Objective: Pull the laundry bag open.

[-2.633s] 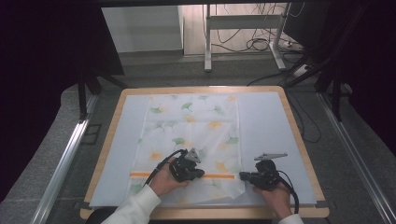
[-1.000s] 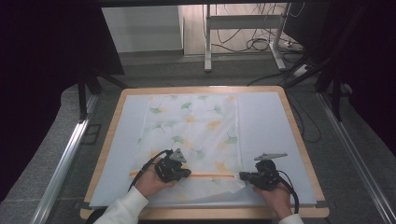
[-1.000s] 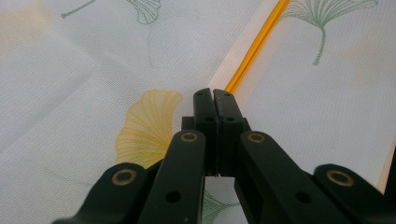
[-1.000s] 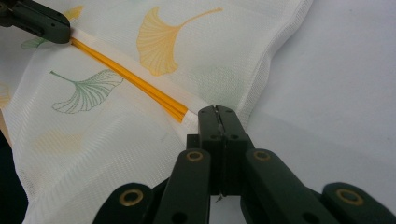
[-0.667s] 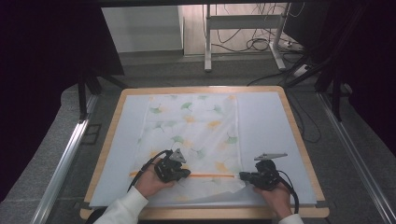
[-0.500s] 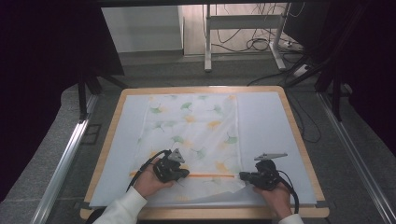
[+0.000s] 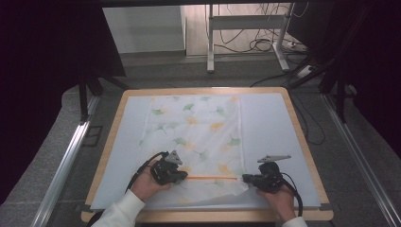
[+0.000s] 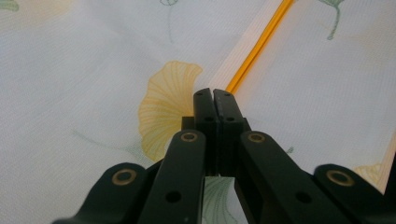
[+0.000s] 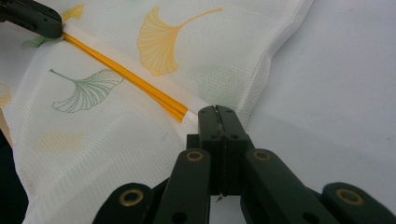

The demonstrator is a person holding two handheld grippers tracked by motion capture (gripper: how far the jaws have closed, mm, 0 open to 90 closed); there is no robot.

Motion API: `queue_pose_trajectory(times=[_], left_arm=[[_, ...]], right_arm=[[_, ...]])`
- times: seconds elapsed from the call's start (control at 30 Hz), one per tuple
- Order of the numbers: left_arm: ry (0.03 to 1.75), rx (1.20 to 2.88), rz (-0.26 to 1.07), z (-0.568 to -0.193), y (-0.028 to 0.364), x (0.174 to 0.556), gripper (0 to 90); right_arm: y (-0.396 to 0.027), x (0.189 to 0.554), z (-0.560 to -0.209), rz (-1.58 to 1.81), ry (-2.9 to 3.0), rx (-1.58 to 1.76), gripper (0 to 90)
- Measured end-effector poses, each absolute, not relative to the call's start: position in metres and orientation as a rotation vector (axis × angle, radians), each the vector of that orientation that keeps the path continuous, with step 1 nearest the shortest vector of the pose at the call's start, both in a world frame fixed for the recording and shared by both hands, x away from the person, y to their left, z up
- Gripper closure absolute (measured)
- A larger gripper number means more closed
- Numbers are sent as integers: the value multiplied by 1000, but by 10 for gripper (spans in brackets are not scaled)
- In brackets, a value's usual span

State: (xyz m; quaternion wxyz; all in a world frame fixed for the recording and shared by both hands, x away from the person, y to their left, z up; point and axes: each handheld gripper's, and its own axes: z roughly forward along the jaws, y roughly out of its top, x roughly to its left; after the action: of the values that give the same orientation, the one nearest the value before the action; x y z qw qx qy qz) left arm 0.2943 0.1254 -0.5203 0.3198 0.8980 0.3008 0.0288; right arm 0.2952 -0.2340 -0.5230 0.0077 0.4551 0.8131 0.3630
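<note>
The cloth (image 7: 198, 137) (thin, limp, likely to sag) lies on the tabletop (image 7: 269, 123), its orange-striped fold (image 7: 210, 178) pinched by the left gripper (image 7: 182, 176) at 9 o'clock and right gripper (image 7: 246, 178) at 3.

The high view looks forward and down over the whole table (image 7: 302, 142), while both gripper views sit close above the cloth (image 7: 198, 137), sharing its orange stripe (image 9: 126, 77).
</note>
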Motion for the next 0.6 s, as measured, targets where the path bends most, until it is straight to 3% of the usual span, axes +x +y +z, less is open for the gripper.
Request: queue_pose_trajectory(times=[0.6], left_arm=[[814, 2364, 88, -520, 138, 293, 900]], right_arm=[[-234, 295, -523, 1134, 2542, 1422, 897]])
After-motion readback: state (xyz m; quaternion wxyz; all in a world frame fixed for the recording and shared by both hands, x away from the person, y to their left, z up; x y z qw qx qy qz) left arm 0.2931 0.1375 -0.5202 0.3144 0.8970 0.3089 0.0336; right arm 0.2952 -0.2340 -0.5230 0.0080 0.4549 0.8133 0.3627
